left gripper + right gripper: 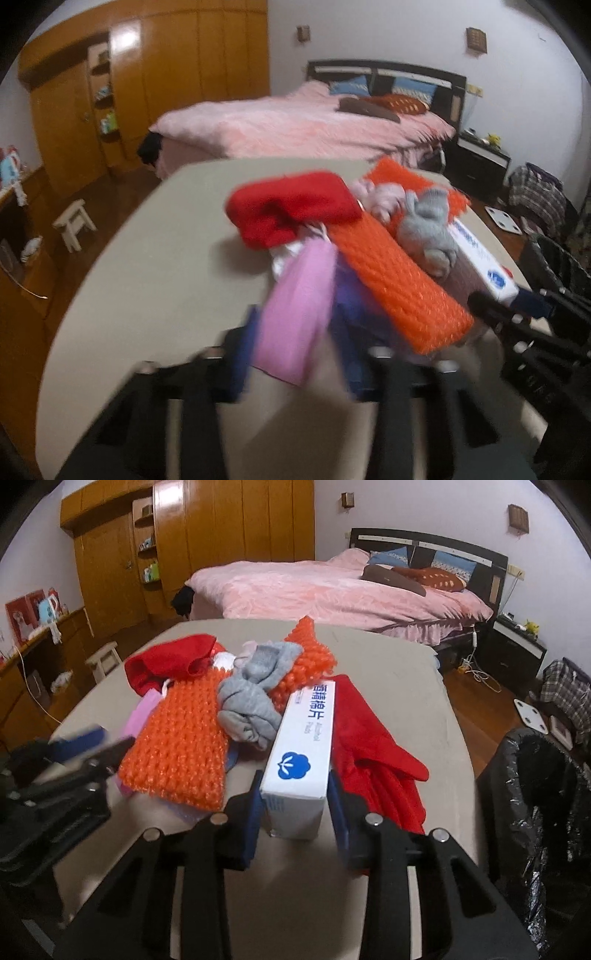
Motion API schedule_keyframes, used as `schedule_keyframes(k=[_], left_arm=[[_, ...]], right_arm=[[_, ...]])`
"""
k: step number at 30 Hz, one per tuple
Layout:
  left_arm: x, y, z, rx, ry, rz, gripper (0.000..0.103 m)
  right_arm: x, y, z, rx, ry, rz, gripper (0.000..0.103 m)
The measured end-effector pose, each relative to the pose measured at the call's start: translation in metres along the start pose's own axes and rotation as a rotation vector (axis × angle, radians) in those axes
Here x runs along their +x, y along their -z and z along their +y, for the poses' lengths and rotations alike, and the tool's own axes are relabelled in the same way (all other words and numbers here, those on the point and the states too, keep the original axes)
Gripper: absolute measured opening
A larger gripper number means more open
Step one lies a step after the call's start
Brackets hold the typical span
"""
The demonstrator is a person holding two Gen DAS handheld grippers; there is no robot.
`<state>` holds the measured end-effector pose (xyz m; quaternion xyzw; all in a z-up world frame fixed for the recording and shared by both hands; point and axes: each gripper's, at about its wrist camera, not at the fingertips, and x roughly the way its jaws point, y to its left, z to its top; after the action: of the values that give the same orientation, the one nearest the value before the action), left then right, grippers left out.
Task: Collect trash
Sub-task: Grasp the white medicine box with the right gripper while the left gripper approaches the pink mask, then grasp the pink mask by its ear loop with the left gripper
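Up close in the left wrist view, the left gripper (295, 328) has closed on a soft pink plastic sheet (295, 314) at the pile's near edge; light, floppy, best pinched at its edge. Through the right wrist view, the right gripper (295, 805) clamps the stiff white cardboard box (303, 746) across its near end; light, crushable.

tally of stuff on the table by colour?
Red: 2, cloth, cloth
Orange: 1, foam net
Grey: 1, sock
White: 1, box
Pink: 1, bag
Total: 6; pile hides more.
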<state>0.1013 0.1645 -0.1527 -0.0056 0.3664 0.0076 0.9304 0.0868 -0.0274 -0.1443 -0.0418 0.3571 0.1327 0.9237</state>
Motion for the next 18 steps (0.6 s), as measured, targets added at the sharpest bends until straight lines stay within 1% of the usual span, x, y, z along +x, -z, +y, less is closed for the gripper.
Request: schedule_keyframes(k=[1,4,5,13,18], left_arm=[[0.000,0.001,0.001,-0.010,0.011,0.002,0.017],[-0.010,0.001,0.002,-0.011,0.010,-0.030,0.008],[-0.015,0.000,0.001,-0.007,0.008,-0.043,0.007],[-0.057,-0.006,-0.003,-0.017,0.034,-0.112,0.001],[-0.069,-0.012,-0.012,-0.018,0.044,-0.136,0.000]], right_arm=[[-0.004,0.000,-0.002,0.004,-0.007,-0.011,0.031],[-0.019,-0.002,-0.009,0.015,-0.014,-0.050,0.030],[-0.022,-0.002,-0.010,0.021,-0.018,-0.057,0.030],[-0.067,-0.006,-0.034,0.067,-0.036,-0.117,0.029],[-0.086,-0.007,-0.041,0.052,-0.031,-0.147,0.029]])
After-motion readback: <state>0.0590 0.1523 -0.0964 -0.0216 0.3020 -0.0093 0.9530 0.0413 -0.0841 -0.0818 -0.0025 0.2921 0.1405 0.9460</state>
